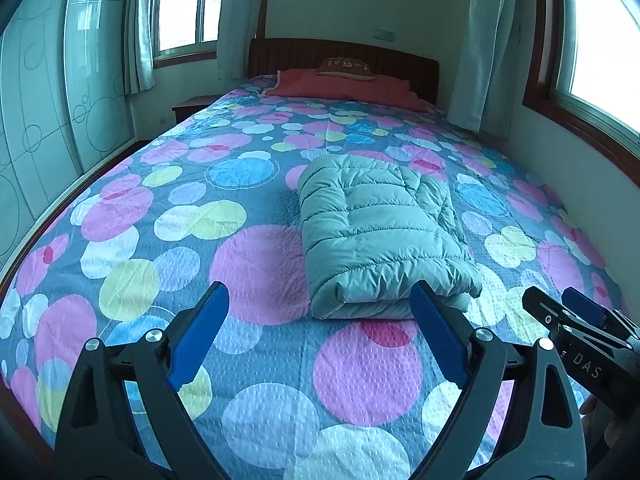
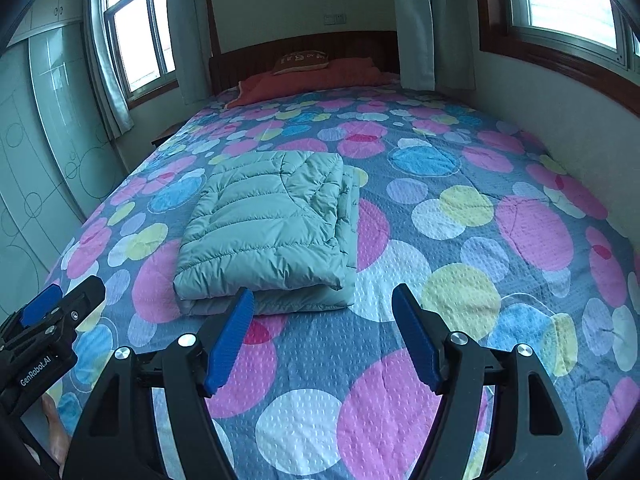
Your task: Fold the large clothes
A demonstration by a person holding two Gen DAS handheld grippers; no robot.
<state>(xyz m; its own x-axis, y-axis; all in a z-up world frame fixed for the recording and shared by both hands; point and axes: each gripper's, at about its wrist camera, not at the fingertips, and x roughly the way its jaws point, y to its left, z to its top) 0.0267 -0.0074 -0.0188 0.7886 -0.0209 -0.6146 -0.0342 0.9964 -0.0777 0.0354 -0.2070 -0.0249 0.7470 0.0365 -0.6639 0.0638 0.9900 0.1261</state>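
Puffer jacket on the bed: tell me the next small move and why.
Probably just draw both grippers back and stop. The green puffer jacket already lies as a compact folded bundle on the dotted bedspread, with no sleeve sticking out that I can see. The left gripper and right gripper are both open and hold nothing, short of its near edge.
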